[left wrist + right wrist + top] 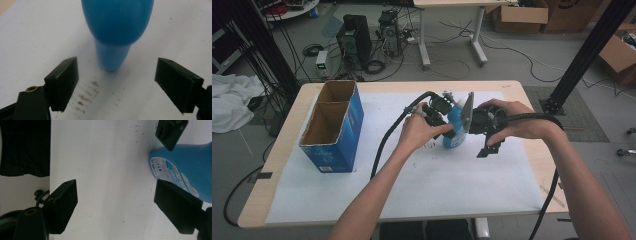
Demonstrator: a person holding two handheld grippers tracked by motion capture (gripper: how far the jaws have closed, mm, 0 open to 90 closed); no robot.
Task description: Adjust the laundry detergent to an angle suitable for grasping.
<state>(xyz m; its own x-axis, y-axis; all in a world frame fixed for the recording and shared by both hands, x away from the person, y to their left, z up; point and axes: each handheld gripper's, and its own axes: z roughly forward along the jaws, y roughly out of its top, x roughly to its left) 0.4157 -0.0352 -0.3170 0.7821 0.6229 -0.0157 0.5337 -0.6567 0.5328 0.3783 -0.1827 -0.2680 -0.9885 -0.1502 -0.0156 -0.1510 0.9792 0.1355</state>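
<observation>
Centrally — blue bottle, paper sheet

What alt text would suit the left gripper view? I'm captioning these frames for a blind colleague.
A blue bottle stands on white paper, seen close up between the open black jaws of the left tool; neither jaw touches it. Small brown specks mark the paper just in front of the bottle's base.

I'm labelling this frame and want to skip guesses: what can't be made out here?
- Bottle top: high view, hidden behind the grippers and hands.
- Bottle label text: right gripper view, too small and blurred.
- Box contents: high view, its walls hide the bottom.
- Whether the bottle stands on the paper or is lifted: unclear.
</observation>
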